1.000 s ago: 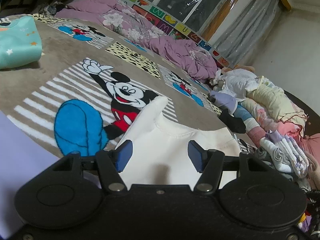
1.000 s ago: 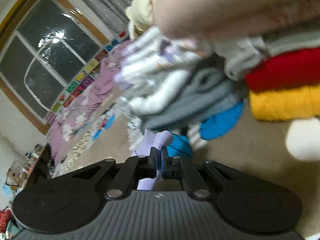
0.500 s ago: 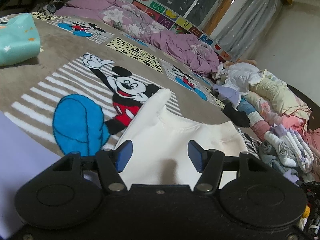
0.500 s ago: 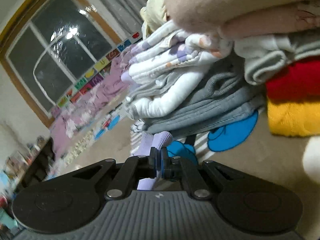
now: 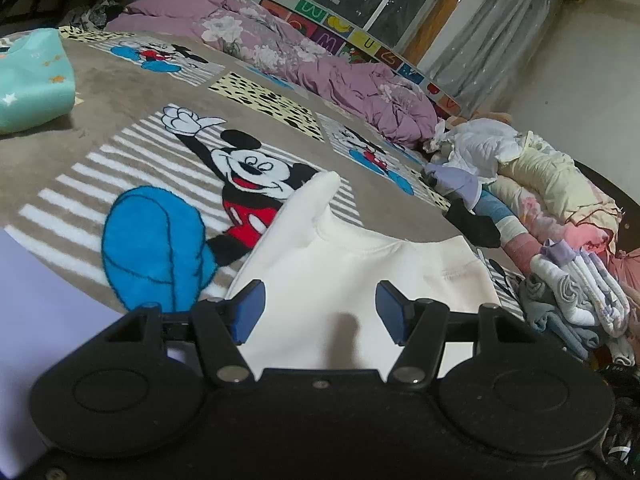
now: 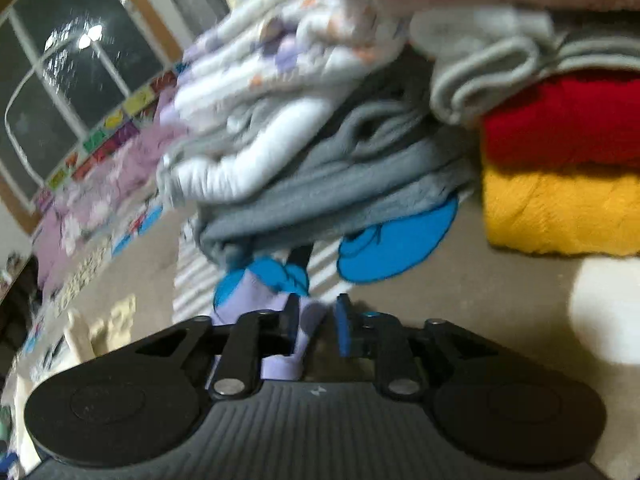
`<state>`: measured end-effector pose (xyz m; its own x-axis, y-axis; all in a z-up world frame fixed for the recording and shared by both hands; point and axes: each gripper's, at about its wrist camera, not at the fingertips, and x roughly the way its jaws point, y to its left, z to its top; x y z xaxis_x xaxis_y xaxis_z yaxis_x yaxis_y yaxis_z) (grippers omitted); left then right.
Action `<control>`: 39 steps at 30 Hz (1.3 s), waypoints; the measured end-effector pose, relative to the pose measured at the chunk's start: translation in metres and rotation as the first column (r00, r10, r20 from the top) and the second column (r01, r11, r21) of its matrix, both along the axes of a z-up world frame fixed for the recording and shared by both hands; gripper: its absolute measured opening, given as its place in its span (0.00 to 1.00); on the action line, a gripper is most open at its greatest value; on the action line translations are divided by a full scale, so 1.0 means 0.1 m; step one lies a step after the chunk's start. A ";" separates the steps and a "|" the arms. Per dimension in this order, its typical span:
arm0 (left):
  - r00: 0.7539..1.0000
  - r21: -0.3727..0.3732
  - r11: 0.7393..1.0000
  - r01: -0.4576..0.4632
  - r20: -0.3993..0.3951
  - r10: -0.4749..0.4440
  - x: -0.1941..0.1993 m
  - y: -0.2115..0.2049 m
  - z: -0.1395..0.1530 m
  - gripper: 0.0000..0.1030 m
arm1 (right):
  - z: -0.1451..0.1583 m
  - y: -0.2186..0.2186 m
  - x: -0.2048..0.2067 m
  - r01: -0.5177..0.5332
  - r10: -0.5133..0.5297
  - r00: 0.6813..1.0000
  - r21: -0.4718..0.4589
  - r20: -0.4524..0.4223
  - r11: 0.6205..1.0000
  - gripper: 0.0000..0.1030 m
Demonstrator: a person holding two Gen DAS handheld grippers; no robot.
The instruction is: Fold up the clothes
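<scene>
Your cream-white knit top lies flat on the tan Mickey-print carpet, one sleeve pointing away over the mouse's red shorts; only the left wrist view shows it. Your left gripper hangs over its near part, blue pads wide apart, nothing between them. Right wrist view is motion-blurred: your right gripper has its pads parted a little, and a pale lilac garment runs up past the left pad; contact there is unclear, the other pad stands clear of it. Just beyond it sits a pile of folded grey and white clothes with a folded red knit on a folded mustard-yellow knit beside it, all on the carpet. Left view alone shows that pile from afar at the right edge, plus a folded mint-green top with stars far left and a crumpled mauve floral quilt along the window wall.
</scene>
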<state>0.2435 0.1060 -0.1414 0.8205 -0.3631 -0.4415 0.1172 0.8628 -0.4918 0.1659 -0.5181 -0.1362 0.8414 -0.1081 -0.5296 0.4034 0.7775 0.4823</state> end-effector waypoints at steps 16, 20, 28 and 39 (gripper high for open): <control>0.999 0.139 0.990 0.020 0.031 -0.025 -0.06 0.04 0.21 0.55 | 0.50 1.57 0.49 -0.528 0.537 0.841 -0.121 0.061 0.841 0.29; 0.994 0.324 0.943 0.080 0.043 -0.099 -0.06 -0.21 0.27 0.42 | 0.53 2.09 0.82 -0.641 0.651 0.759 -0.158 0.010 0.751 0.29; 0.995 0.437 0.894 0.097 -0.007 -0.104 0.43 -0.30 0.36 0.38 | 0.53 2.53 1.30 -0.652 0.660 0.748 -0.266 -0.071 0.710 0.28; 0.981 0.375 0.908 0.186 -0.119 -0.152 1.30 -0.35 0.31 0.36 | 0.34 2.54 1.80 -0.594 0.583 0.801 -0.311 -0.138 0.742 0.44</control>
